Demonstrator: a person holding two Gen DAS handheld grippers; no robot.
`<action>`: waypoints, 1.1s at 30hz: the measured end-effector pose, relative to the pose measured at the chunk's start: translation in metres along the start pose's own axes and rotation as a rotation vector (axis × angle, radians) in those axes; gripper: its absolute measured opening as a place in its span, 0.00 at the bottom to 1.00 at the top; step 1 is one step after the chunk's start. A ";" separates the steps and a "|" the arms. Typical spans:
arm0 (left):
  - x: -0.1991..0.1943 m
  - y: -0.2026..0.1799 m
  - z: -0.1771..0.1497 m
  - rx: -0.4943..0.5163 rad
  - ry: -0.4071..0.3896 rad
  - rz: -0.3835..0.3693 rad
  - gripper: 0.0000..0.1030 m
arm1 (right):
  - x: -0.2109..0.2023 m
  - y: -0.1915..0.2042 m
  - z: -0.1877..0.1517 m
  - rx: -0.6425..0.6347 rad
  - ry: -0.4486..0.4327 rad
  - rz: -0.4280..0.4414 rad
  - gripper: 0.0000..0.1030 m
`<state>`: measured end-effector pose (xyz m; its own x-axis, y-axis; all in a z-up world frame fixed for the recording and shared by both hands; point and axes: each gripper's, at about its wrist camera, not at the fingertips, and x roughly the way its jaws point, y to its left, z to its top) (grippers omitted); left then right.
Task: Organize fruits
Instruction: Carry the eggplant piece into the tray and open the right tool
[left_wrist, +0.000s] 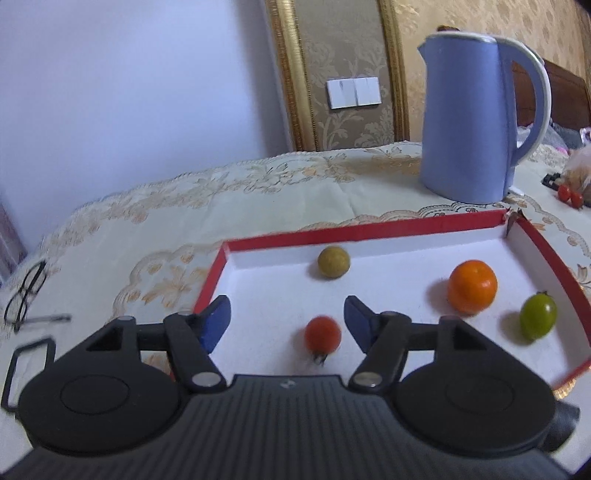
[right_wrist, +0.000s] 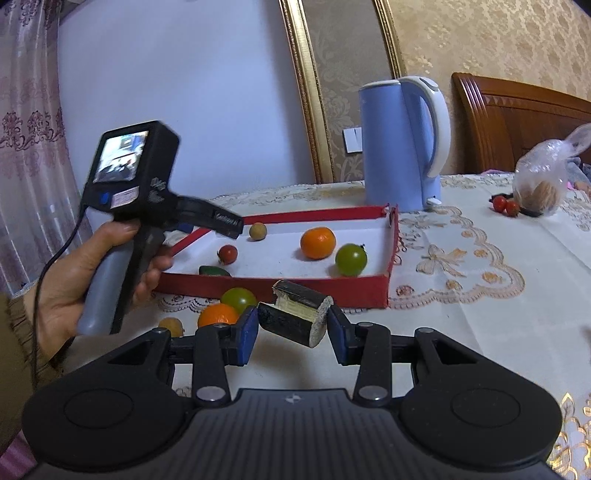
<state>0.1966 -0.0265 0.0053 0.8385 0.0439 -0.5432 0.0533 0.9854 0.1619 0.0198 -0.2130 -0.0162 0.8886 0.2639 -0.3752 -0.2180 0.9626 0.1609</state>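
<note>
My left gripper (left_wrist: 288, 321) stands open above the white floor of the red tray (left_wrist: 369, 227). A red cherry tomato (left_wrist: 322, 334) lies on that floor between the blue pads, touching neither. Farther in the tray lie a yellow round fruit (left_wrist: 333, 262), an orange (left_wrist: 472, 286) and a green tomato (left_wrist: 538, 319). My right gripper (right_wrist: 293, 334) is shut on a dark-skinned, pale-cored cylinder piece (right_wrist: 295, 314), held in front of the tray (right_wrist: 273, 286). A green tomato (right_wrist: 239, 298), an orange (right_wrist: 218, 315) and a yellow fruit (right_wrist: 171, 326) lie on the cloth before the tray.
A blue kettle (left_wrist: 476, 118) stands behind the tray. Glasses (left_wrist: 26, 295) lie on the tablecloth at the left. Two red cherry tomatoes (right_wrist: 505, 205) and a plastic bag (right_wrist: 543, 184) sit at the far right. A hand (right_wrist: 74, 273) holds the left gripper's handle.
</note>
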 end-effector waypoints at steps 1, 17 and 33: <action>-0.006 0.006 -0.004 -0.023 -0.003 -0.007 0.80 | 0.003 0.000 0.004 -0.001 -0.002 0.001 0.39; -0.099 0.049 -0.089 -0.108 -0.134 0.029 1.00 | 0.110 -0.028 0.072 0.017 0.062 -0.160 0.39; -0.111 0.023 -0.113 0.004 -0.144 -0.119 1.00 | 0.050 -0.027 0.049 0.010 -0.048 -0.206 0.42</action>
<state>0.0435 0.0098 -0.0234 0.8951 -0.0973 -0.4351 0.1588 0.9815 0.1073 0.0899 -0.2291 0.0051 0.9323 0.0578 -0.3571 -0.0256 0.9952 0.0943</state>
